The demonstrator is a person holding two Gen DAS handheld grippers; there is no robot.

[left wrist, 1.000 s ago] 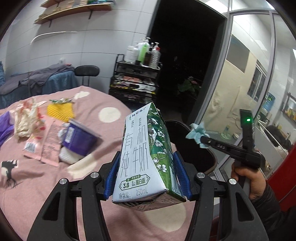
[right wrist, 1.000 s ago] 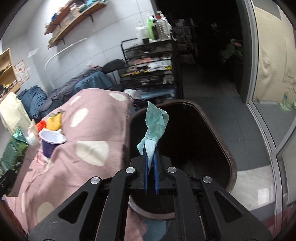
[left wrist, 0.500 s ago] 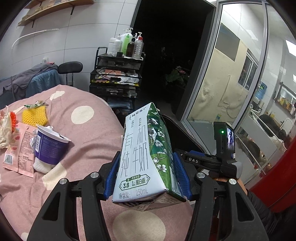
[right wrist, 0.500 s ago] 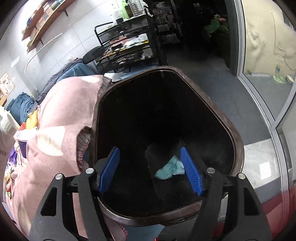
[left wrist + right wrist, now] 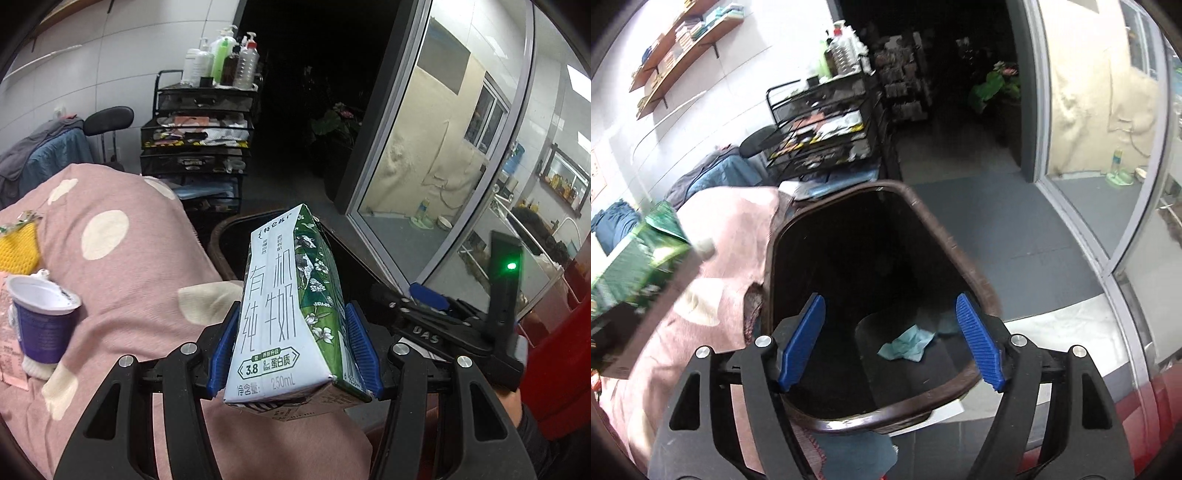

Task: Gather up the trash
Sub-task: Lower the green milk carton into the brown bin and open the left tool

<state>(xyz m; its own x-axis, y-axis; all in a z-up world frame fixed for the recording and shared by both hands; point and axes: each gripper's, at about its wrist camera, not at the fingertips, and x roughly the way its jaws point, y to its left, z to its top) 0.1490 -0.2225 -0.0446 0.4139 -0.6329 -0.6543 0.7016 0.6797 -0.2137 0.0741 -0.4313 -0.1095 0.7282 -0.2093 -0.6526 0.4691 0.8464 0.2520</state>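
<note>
My left gripper is clamped on the milk carton at lower centre of the left view, the dark bin only peeking out behind it. If I let go here, it may land on the pink cloth. In the right view, my right gripper gapes empty over the bin, teal tissue inside; the two tools could collide.

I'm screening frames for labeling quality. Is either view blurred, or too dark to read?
Left wrist view: sharp; the print on the milk carton is legible; the doorway behind is black. Right wrist view: motion blur smears the left side, including the carton; the trash bin interior is dark, yet the teal tissue shows.
</note>
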